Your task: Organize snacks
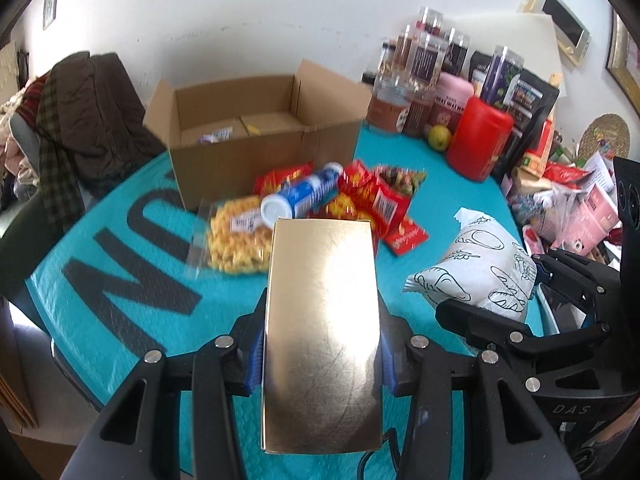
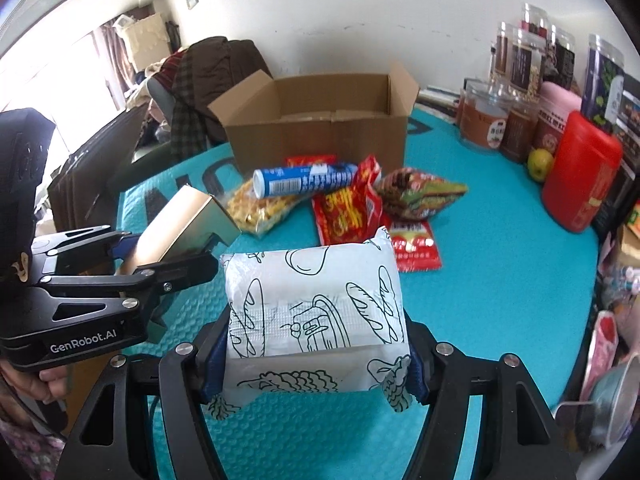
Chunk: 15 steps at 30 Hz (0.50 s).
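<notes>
Cardboard box (image 1: 256,136), open, holds a small packet; snack pile just before it. Left tongs (image 1: 322,344) clamp gold box (image 1: 322,320); right tongs (image 2: 316,354) clamp white bread-print bag (image 2: 316,304).

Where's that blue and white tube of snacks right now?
The blue and white tube lies on its side atop the snack pile, just in front of the open cardboard box, resting on the yellow snack bag on the teal table cover.

The left gripper (image 1: 322,354) is squeezing a shiny gold box (image 1: 322,332) between its blue pads. The right gripper (image 2: 314,364) is squeezing a white bread bag (image 2: 316,312). Both are pointing down, side by side.
</notes>
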{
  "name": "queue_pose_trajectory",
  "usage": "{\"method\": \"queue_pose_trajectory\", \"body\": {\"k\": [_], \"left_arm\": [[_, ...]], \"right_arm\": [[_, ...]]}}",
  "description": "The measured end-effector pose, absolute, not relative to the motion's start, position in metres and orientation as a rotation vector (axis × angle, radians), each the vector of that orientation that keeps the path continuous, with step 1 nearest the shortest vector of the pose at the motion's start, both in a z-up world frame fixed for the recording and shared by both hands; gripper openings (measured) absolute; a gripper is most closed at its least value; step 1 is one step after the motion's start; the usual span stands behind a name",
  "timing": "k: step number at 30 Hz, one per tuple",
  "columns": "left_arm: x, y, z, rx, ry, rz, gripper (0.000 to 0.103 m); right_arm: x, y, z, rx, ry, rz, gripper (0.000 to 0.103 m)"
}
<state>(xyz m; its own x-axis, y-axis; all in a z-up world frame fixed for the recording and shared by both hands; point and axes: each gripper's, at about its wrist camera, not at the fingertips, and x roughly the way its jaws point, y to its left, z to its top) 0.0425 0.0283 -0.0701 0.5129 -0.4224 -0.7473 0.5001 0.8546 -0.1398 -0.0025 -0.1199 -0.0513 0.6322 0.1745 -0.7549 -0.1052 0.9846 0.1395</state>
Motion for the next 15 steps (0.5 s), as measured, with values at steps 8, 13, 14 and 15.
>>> {"method": "queue_pose_trajectory", "body": {"k": [8,13,14,15], "left_arm": [[0.06,0.021,-0.034,0.097,0.765,-0.568,0.044],[0.076,0.018,-0.012,0.097,0.697,-0.553,0.044],[0.081,0.018,-0.006,0.096,0.683,-0.554,0.044],[0.085,0.018,-0.002,0.095,0.672,-0.553,0.044]], "right_arm": [[0.016,-0.125,-0.018,0.068,0.785,0.166,0.069],[0.033,-0.127,0.003,0.043,0.734,0.17,0.069],[0.036,-0.127,0.008,0.038,0.721,0.171,0.069],[0.039,-0.128,0.011,0.035,0.712,0.174,0.069]]}}
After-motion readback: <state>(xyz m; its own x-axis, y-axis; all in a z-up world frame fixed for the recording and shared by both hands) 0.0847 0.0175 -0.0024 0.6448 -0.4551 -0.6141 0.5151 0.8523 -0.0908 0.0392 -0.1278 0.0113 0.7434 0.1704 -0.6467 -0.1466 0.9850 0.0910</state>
